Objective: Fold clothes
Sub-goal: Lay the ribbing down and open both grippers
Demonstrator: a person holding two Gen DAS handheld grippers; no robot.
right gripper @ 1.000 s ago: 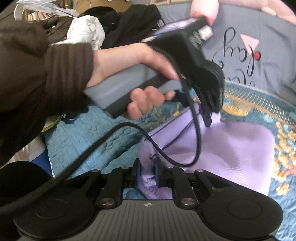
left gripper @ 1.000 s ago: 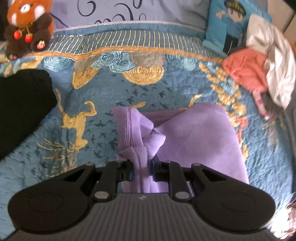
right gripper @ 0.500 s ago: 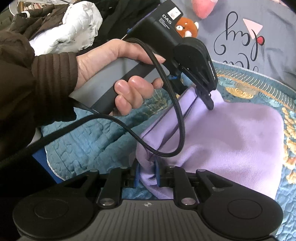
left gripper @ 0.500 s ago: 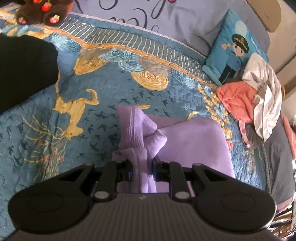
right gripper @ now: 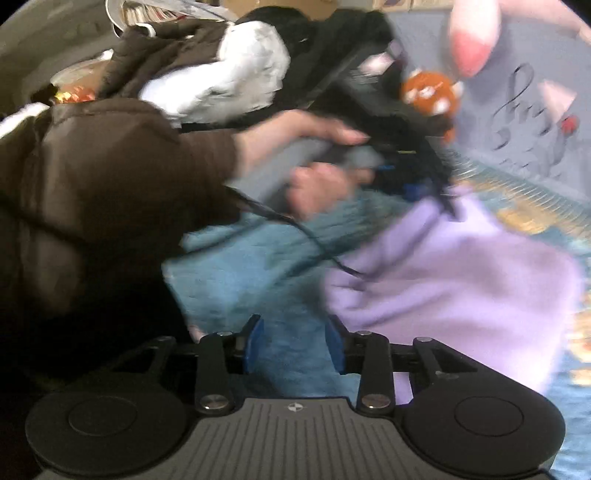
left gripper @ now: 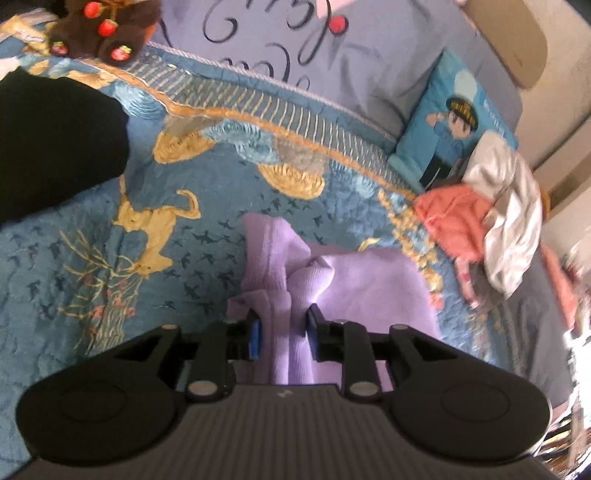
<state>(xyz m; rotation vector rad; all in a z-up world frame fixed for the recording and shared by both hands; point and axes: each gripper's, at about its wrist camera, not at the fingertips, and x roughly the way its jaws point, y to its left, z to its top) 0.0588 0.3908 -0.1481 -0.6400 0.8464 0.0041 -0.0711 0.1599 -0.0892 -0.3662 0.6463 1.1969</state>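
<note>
A lilac garment (left gripper: 354,280) lies folded on the blue patterned quilt (left gripper: 110,258). In the left wrist view my left gripper (left gripper: 283,330) has a bunched ribbed fold of it between its blue pads, which stand slightly apart around the cloth. In the right wrist view the garment (right gripper: 461,288) lies to the right, and my right gripper (right gripper: 293,349) is open and empty over bare quilt (right gripper: 266,280) beside the garment's near edge. The left hand-held gripper (right gripper: 443,199) shows blurred at the garment's far corner.
A black garment (left gripper: 55,140) lies at the left. A pink and a white garment (left gripper: 487,214) are piled at the right by a blue cartoon pillow (left gripper: 450,125). A plush toy (left gripper: 99,26) and a grey pillow (left gripper: 332,59) sit at the back.
My right gripper has opened and let go of the lilac garment, which now lies to its right. My left gripper's pads have widened slightly around the fold. Both views are motion-blurred.
</note>
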